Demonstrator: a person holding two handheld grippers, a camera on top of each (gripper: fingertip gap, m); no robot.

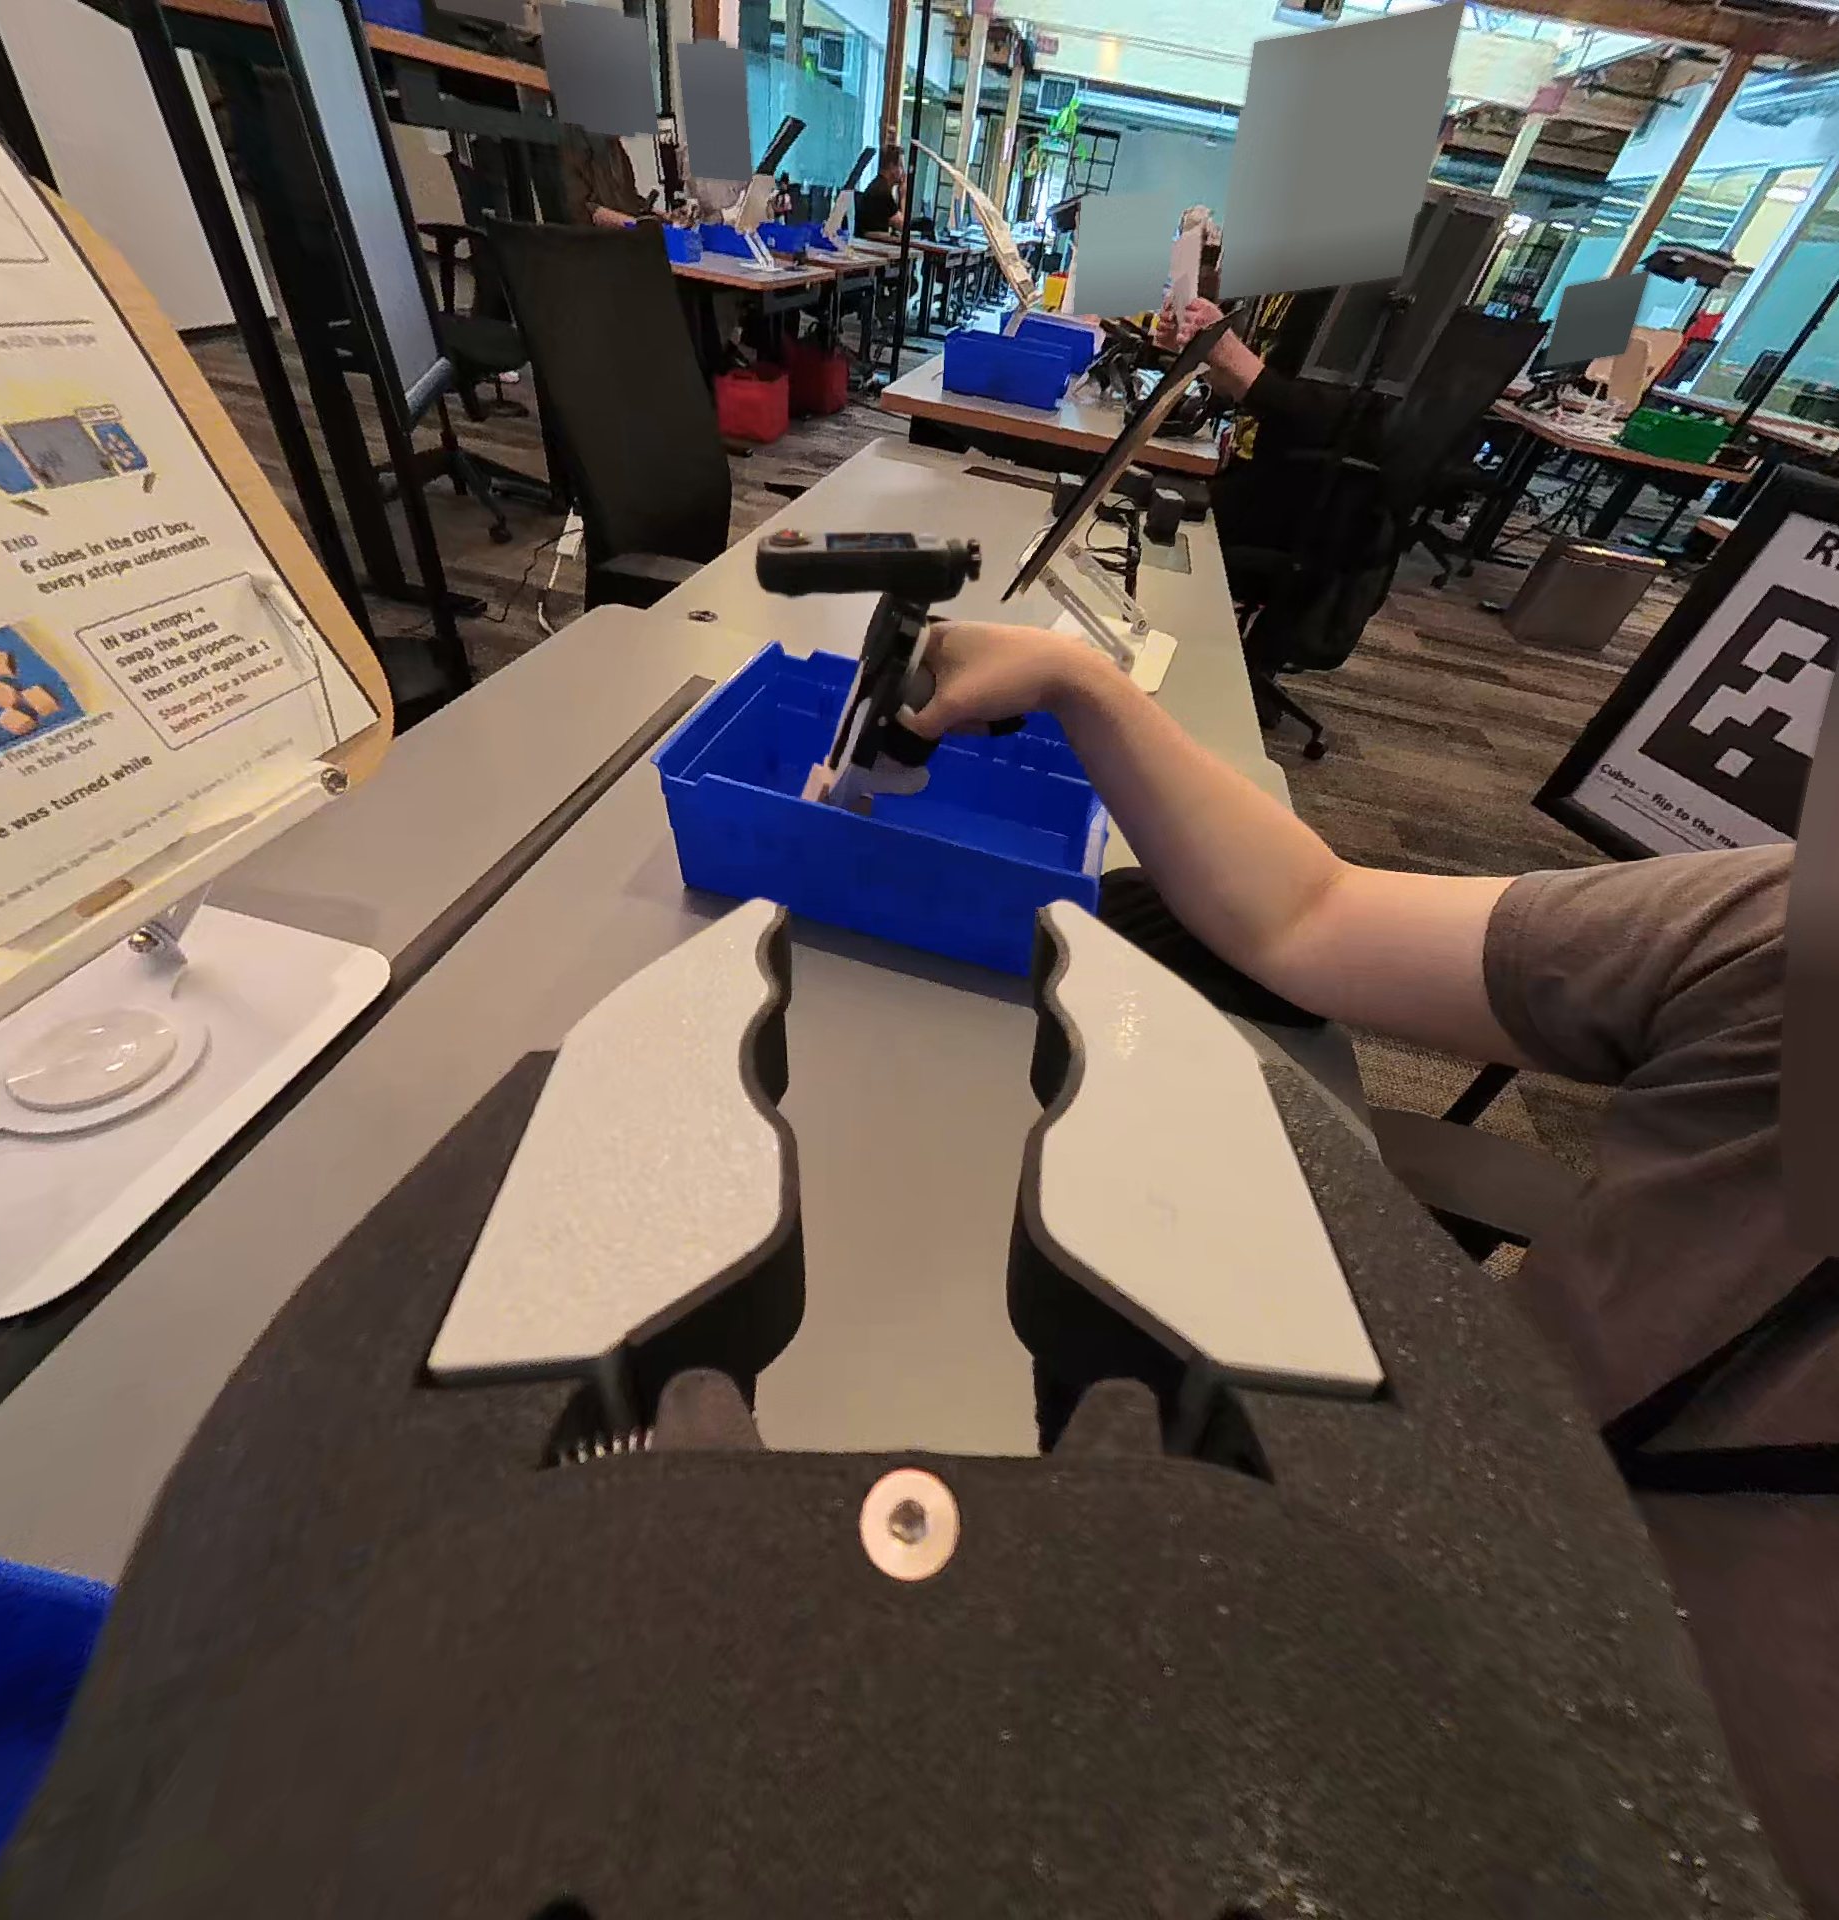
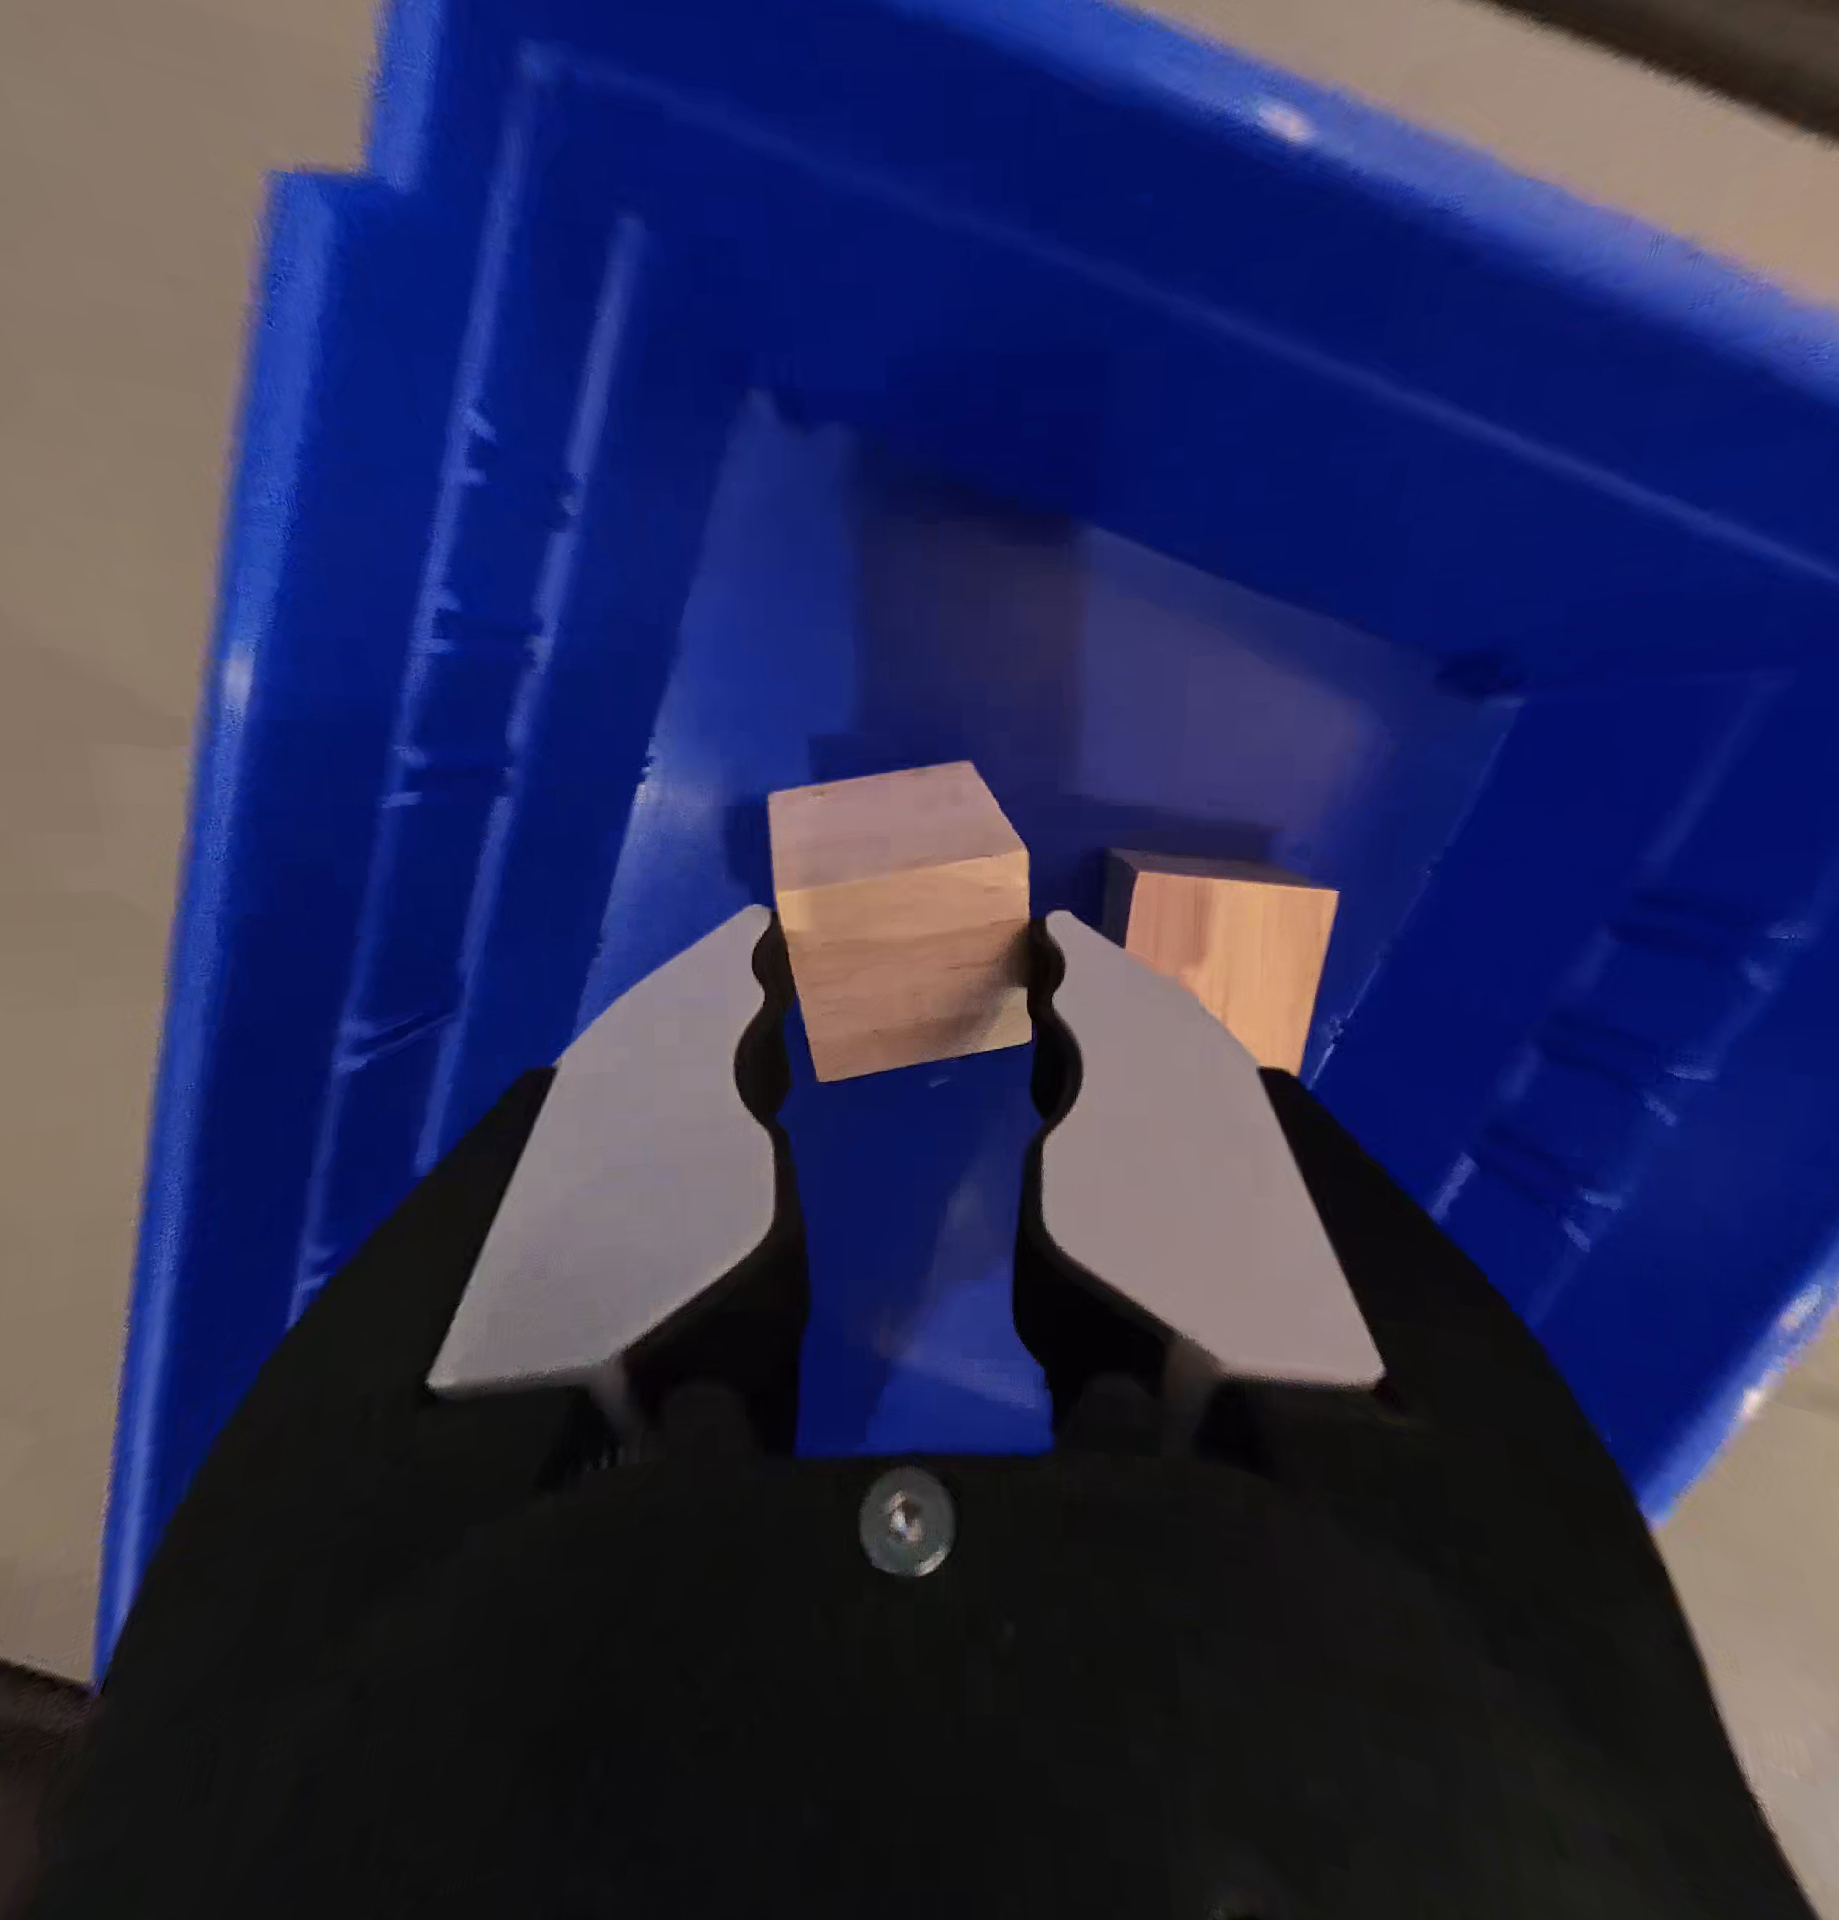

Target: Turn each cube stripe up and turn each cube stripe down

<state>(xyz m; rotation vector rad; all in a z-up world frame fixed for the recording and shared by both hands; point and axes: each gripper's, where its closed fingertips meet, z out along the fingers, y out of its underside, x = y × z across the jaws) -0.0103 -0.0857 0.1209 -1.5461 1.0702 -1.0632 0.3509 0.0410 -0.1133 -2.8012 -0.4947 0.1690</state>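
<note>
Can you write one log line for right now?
right gripper: closed on wooden cube in blue bin | second cube beside | left gripper: open, empty

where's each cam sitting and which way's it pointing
Left wrist view: on the left gripper, low over the grey table, facing the blue bin; shows its open fingers and the person's right arm.
Right wrist view: on the right gripper, looking down into the bin at two wooden cubes, nearer cube between its fingers.
Shared: the bin; the right gripper.
</note>
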